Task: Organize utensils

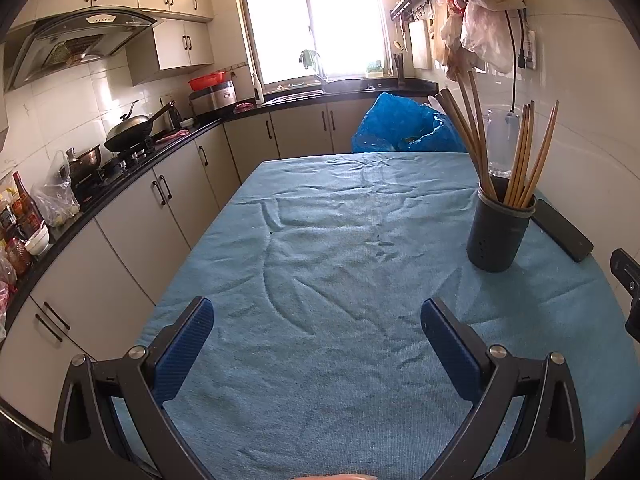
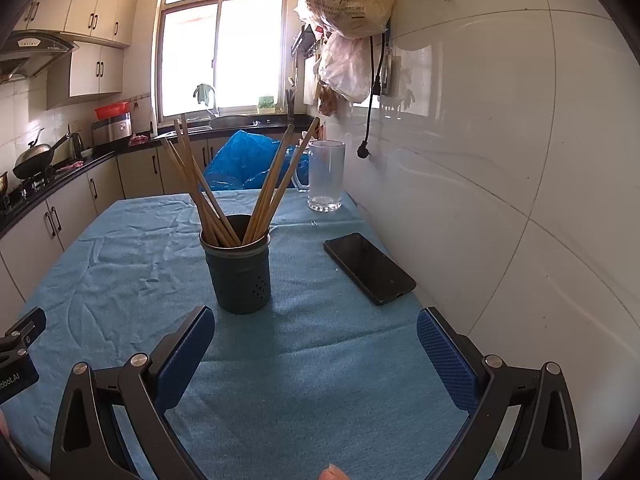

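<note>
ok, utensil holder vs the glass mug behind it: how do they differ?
The utensil holder is dark and opaque with small holes in its wall; the glass mug is clear. The utensil holder has chopsticks fanned out in it; the glass mug looks empty. The utensil holder stands mid-table, nearer the right gripper; the glass mug stands at the far edge by the wall. Both stand upright on the blue cloth.
</note>
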Tool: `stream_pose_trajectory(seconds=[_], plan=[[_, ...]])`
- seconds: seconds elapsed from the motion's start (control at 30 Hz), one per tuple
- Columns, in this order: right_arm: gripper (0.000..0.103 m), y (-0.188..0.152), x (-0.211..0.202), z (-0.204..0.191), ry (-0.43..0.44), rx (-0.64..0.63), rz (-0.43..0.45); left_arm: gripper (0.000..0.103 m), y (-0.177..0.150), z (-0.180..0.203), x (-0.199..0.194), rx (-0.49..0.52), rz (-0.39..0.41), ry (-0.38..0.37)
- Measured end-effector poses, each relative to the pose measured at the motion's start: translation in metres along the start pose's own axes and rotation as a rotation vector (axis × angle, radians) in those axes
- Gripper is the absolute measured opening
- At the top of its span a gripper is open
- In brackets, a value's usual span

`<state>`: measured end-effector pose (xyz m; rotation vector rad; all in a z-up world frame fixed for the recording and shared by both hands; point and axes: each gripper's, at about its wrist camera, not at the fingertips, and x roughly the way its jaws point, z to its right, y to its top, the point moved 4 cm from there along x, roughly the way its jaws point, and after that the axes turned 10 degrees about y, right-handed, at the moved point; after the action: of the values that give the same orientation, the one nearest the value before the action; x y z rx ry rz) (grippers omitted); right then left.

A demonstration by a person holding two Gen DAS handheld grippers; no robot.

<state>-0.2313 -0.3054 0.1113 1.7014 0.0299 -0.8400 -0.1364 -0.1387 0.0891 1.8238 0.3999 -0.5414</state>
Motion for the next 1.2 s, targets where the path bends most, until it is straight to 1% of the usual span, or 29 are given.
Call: stream_pose_trajectory(seconds=[1.2], plan=[[0.103,-0.0102,0.0059,-0.0066,-0.002,-0.021,-0.036,0.103,-0.0054,-0.0022,0.001,0.003,-0.005,-0.002]])
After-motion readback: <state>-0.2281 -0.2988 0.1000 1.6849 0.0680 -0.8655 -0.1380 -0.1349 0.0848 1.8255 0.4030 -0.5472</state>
